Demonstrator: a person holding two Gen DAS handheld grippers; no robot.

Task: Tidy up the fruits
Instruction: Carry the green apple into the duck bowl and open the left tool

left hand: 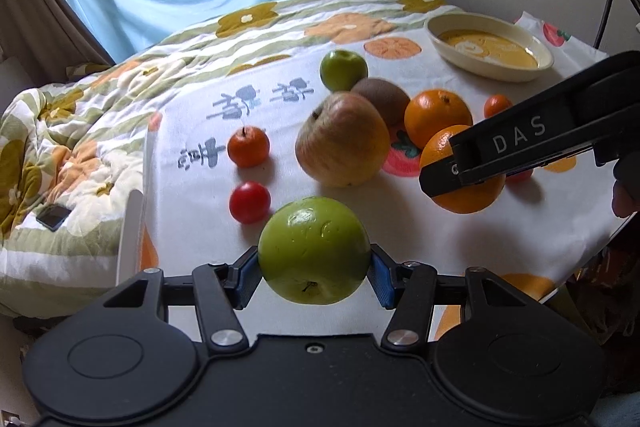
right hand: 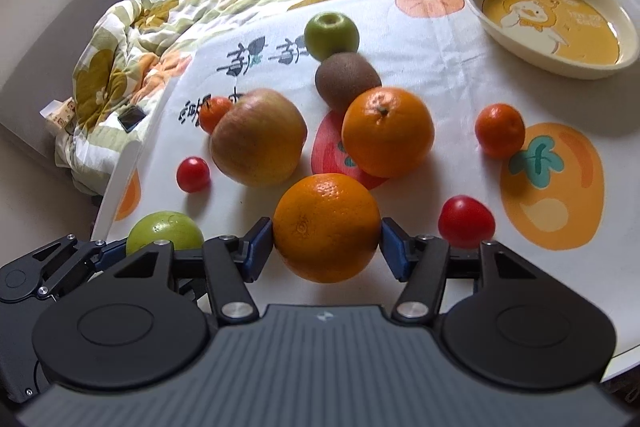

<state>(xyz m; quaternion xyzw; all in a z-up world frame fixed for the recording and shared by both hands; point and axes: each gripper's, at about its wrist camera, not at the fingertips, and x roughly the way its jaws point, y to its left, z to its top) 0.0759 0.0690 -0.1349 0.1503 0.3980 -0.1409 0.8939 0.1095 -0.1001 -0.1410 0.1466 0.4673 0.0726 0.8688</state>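
While the left gripper (left hand: 314, 269) clamps one of two green apples (left hand: 314, 251), the right gripper (right hand: 327, 247) pinches one of two oranges (right hand: 327, 227); also two tangerines (right hand: 499, 130), two tomatoes (right hand: 466, 222).

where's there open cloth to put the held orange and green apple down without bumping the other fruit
Bare cloth lies between the bowl and the small tangerine, and on the printed persimmon right of the red tomato. The near left edge by the small tomato is partly open. The middle is crowded: big apple, kiwi and orange sit bunched.

Green apple (left hand: 314, 251), orange orange (right hand: 326, 227)
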